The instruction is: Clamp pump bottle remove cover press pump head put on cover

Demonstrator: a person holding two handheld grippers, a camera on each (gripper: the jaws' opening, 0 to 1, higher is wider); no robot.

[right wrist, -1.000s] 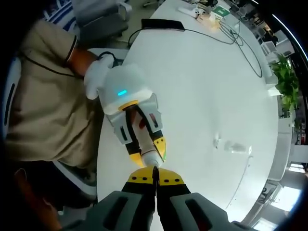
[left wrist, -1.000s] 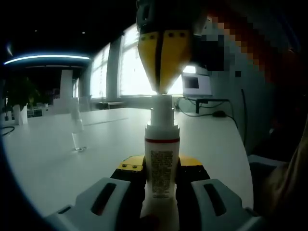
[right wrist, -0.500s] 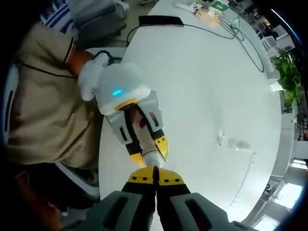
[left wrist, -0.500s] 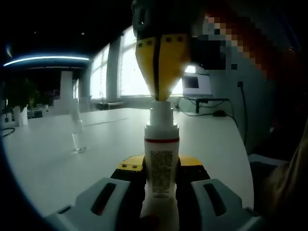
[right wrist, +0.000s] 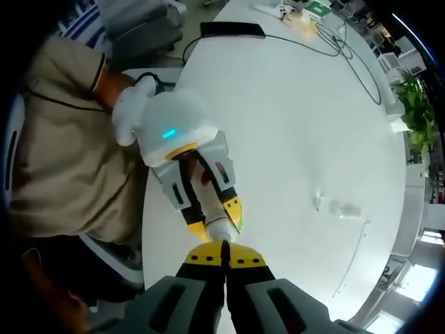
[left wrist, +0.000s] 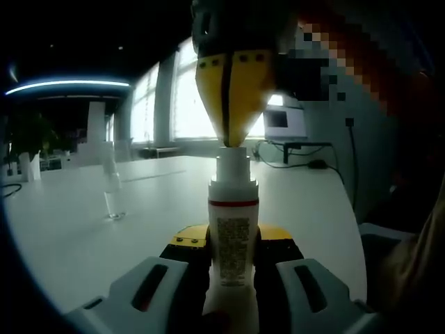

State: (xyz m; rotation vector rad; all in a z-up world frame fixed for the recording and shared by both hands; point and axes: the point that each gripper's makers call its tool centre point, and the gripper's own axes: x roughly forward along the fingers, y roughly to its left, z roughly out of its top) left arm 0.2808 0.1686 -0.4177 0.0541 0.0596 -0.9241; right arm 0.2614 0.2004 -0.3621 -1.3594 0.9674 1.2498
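Observation:
A white pump bottle (left wrist: pixel 233 240) with a red band stands upright in my left gripper (left wrist: pixel 231 261), whose jaws are shut on its lower body. The right gripper (left wrist: pixel 232 139) comes down from above with its yellow jaws shut, tips resting on the pump head (left wrist: pixel 233 165). Looking down in the right gripper view, my right gripper (right wrist: pixel 224 250) touches the bottle top (right wrist: pixel 217 227), held by the left gripper (right wrist: pixel 214 219). The clear cover (left wrist: pixel 111 193) stands apart on the white table, also seen as a faint clear cover (right wrist: pixel 338 207).
The white table (right wrist: pixel 292 125) carries a black flat item (right wrist: pixel 233 30) and cables at its far end. A plant (right wrist: pixel 416 115) sits beyond its edge. A person in a beige shirt (right wrist: pixel 62 139) stands at the near edge. A lit screen (left wrist: pixel 284 122) is behind the bottle.
The right gripper came down a little onto the pump head, which sank slightly. The bottle stays held in the left gripper.

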